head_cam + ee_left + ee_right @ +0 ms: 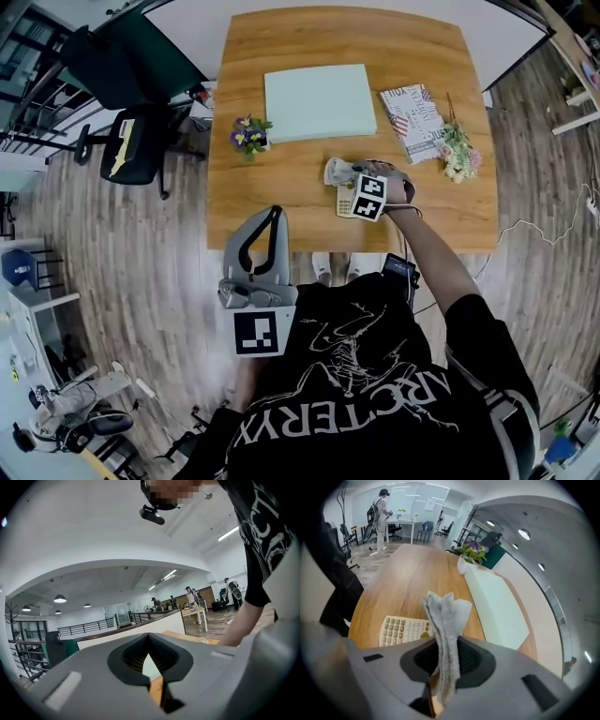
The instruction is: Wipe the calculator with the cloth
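while tongs (443, 665) grip cloth (446, 616), flowers (472, 550) (purple) beyond

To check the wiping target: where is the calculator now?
The calculator lies flat on the wooden table, near the person's edge; the right gripper view shows it just left of the cloth in the right claw.

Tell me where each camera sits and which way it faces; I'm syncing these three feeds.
Head view: on the head, steeply down at table, left gripper, right gripper, arm, black shirt.
Left gripper view: on that gripper, level across the office; shut empty jaws, arm.
Right gripper view: on that gripper, along the table; jaws grip the cloth.
Shared by head and right gripper views: cloth, calculator.
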Available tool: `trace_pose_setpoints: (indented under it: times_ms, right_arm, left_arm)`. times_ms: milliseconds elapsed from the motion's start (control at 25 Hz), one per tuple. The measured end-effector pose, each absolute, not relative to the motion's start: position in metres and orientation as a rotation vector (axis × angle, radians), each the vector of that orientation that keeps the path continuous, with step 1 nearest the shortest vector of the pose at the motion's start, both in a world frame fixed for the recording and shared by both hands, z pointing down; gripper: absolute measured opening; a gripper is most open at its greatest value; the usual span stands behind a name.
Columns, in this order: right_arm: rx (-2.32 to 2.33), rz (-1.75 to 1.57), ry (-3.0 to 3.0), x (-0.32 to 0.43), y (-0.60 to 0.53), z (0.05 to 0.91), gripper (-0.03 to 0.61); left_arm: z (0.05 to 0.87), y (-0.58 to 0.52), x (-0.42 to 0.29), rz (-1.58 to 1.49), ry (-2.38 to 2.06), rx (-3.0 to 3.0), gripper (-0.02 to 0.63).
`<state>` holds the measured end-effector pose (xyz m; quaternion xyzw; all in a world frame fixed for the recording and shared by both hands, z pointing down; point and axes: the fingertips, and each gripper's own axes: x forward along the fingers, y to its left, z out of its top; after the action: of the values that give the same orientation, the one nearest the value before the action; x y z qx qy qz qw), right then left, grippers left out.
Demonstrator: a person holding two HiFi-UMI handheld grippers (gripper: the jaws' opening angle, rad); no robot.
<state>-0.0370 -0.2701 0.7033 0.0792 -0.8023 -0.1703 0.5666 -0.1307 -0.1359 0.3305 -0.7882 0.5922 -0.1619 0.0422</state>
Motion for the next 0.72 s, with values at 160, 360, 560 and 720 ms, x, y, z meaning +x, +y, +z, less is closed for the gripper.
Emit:
trace_pose_setpoints:
  times_ms: [160, 360, 560, 720]
  right_arm:
    - [0.164, -0.409, -1.846, -0.042, -0.274, 0.714, 0.086]
    - [0.165, -0.394, -1.843, -0.043, -0.27, 0.715, 0.086]
    - [0.135, -0.407, -1.829, -0.044, -0.259, 0.715, 0.086]
    - [0.093, -0.412, -1.818, -0.042, -0.236, 0.712, 0.086]
  left_arm:
    - [0.332, -0.135, -0.139, -0.493, 1.843, -2.403, 0.009]
    - [0.335, -0.136, -0.141, -0.481, 1.833, -2.416, 0.009]
    - [0.335, -0.14, -0.135, -0.471, 1.794, -2.435, 0.009]
    - [0.334, -0.144, -0.132, -0.464, 1.766, -2.445, 0.009]
